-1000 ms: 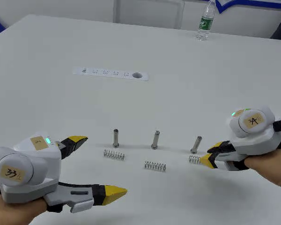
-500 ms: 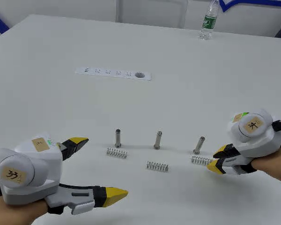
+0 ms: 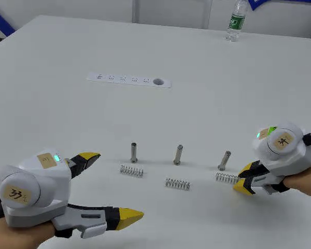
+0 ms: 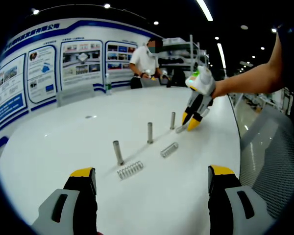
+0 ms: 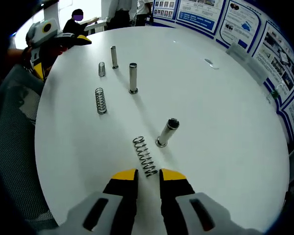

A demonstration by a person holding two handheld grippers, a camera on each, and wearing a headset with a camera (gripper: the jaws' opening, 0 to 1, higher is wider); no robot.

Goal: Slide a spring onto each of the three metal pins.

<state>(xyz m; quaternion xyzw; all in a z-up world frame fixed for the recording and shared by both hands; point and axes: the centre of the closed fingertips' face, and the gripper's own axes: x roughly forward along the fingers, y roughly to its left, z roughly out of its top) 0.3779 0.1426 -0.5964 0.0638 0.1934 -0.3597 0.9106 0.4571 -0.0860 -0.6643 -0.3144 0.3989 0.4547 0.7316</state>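
Row on table (image 3: 67, 119): left pin (image 3: 134, 152), middle pin (image 3: 179, 154), right pin (image 3: 225, 160). Just before each: left spring (image 3: 131, 170), middle spring (image 3: 177, 183), right spring (image 3: 227, 178). Power strip (image 3: 129, 80) behind; bottle (image 3: 236, 21) far back.

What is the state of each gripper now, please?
Left gripper: open, holding nothing.
Right gripper: nearly closed at the end of a spring; whether it grips cannot be told.
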